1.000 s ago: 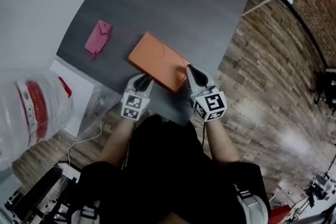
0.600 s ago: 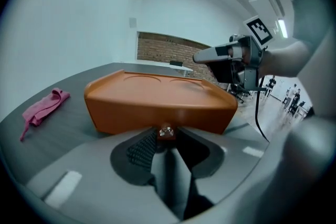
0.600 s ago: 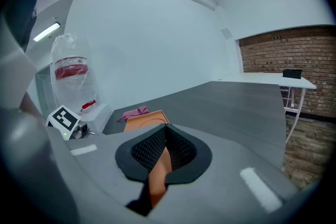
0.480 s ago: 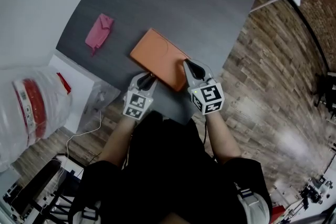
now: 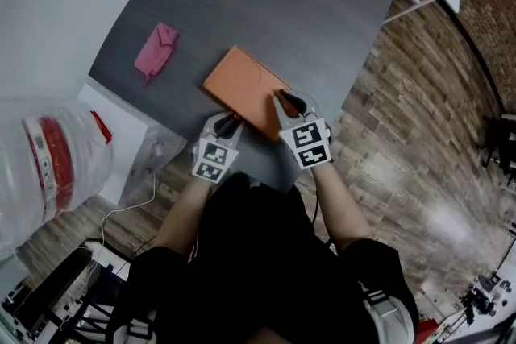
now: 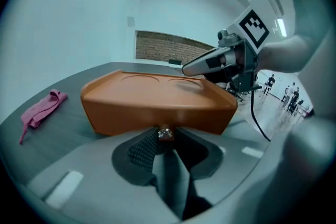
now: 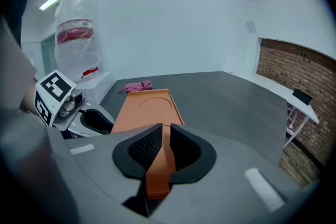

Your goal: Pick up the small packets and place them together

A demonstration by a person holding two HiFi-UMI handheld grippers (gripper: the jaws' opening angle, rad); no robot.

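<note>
Count on the bench (image 5: 274,4): one orange tray (image 5: 246,89), one pink packet (image 5: 156,51), two grippers. The packet lies alone near the bench's left edge, well apart from the tray. Your left gripper (image 5: 230,123) slants down at the tray's near end. Its jaws have just been closing and now pinch a small tab on the rim. Your right gripper (image 5: 284,101), slanted likewise, has its jaws clenched on the tray's rim at the near right corner.
</note>
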